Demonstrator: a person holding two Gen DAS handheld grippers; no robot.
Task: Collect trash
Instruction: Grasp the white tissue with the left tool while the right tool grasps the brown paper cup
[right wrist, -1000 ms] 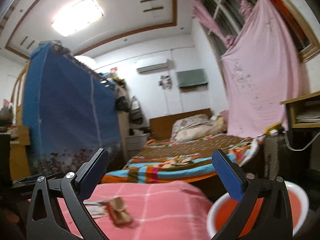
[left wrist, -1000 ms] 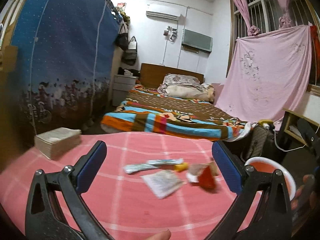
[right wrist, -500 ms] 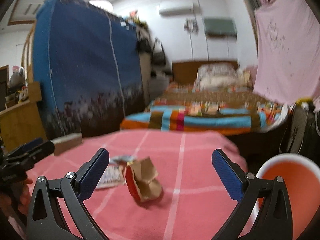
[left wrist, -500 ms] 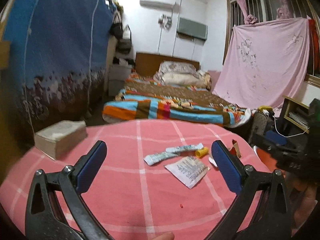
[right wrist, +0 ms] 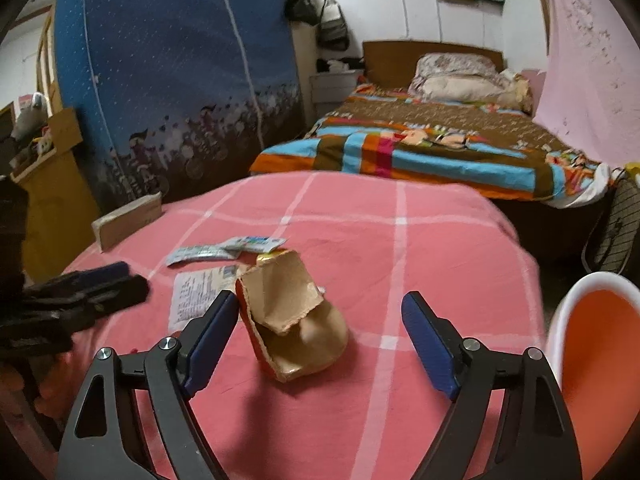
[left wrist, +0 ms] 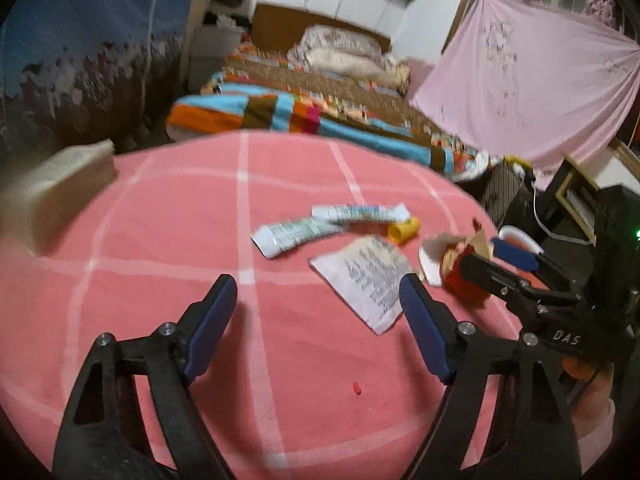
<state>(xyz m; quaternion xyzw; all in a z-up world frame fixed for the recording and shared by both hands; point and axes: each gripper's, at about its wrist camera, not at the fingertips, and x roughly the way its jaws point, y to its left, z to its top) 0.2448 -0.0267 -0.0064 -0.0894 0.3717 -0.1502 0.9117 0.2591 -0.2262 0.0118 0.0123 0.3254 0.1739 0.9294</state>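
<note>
Right wrist view: the torn paper cup (right wrist: 294,316) lies on its side on the pink checked desk (right wrist: 440,248), between the fingers of the right gripper (right wrist: 316,320) and much nearer the left one. It looks light and already crushed, so it should give under pressure and may slide on the cloth; I would pinch across the flattened brown body rather than the ragged torn rim (which would likely fold away). The right gripper is spread wide and grips nothing, though whether its left pad touches the cup I cannot tell. The left gripper (left wrist: 318,322) is likewise released and empty, with the printed leaflet (left wrist: 366,276) just ahead of its right finger. The orange bin (right wrist: 596,360) waits right of the right gripper.
</note>
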